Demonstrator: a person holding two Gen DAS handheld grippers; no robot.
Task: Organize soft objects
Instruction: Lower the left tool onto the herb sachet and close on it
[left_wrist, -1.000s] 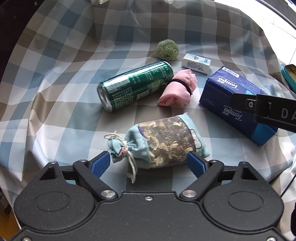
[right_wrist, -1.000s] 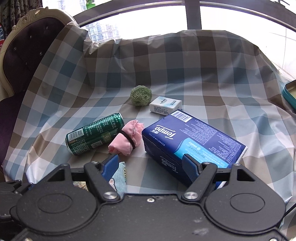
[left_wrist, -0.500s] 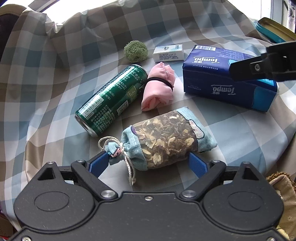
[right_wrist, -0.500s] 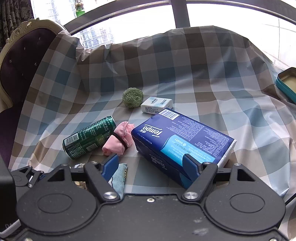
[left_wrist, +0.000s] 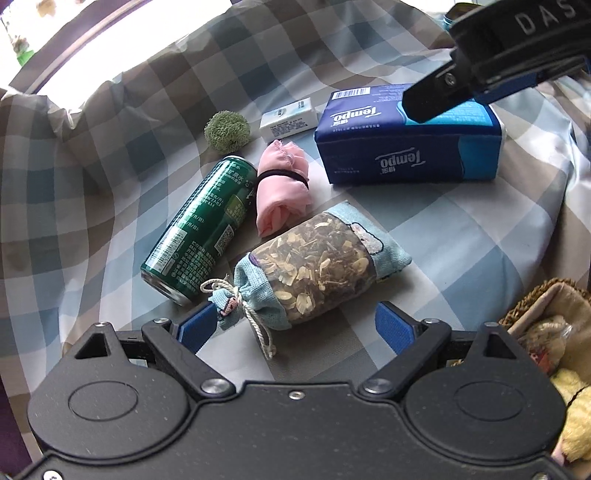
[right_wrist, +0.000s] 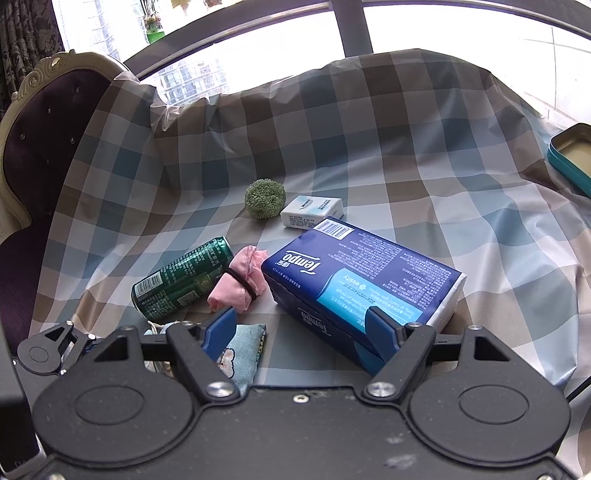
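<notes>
1. Light-blue drawstring sachet with a clear window of dried herbs (left_wrist: 317, 269): lies on the checked blue-and-brown cloth (left_wrist: 110, 155), just ahead of the left gripper (left_wrist: 295, 325), whose blue-padded jaws stand spread and empty.
2. Right gripper (right_wrist: 303, 328): jaws apart, holding nothing, its right pad against the blue Tempo tissue pack (right_wrist: 365, 277).
3. Beyond the sachet: rolled pink cloth bound by a black band (left_wrist: 282, 188), beside a green drink can lying on its side (left_wrist: 201, 229).

Spread-fingered right tool (right_wrist: 301, 328) low over checked cloth (right_wrist: 388, 155), blue tissue pack (right_wrist: 364, 280) beside pink cloth roll (right_wrist: 240, 280)
</notes>
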